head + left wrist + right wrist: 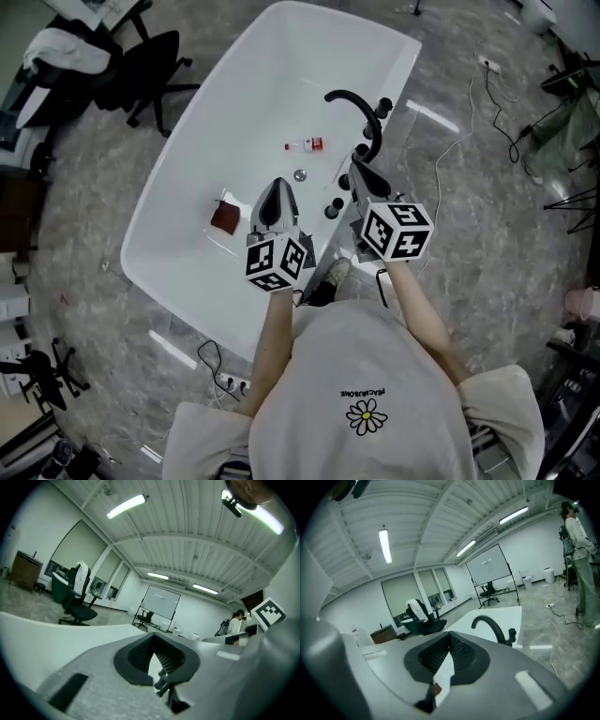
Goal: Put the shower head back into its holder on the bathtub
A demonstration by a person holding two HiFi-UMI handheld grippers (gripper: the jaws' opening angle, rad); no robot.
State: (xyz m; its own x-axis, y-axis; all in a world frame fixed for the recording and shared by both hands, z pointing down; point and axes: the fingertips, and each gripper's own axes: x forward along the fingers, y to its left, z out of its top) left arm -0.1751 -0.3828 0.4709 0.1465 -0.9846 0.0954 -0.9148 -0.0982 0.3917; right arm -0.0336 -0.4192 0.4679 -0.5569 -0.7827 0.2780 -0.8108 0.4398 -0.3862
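- The left gripper (153,639) is held shut with nothing between its pads; it hangs above the middle of the bathtub (244,103).
- The right gripper (449,635) is also closed and empty, and is held over the tub's right rim, near the black faucet spout (354,101).
- The shower head (368,150) is not picked out with certainty. A black piece under the spout, at the right rim, is judged to be it, possibly already seated.
- Handling is judged: a rigid, smooth-coated body, likely slippery, with drag from a hose.
- Hold is best taken across the handle's mid-length, not on the head face.
- A small red-and-white item (307,145) is seen on the tub floor.
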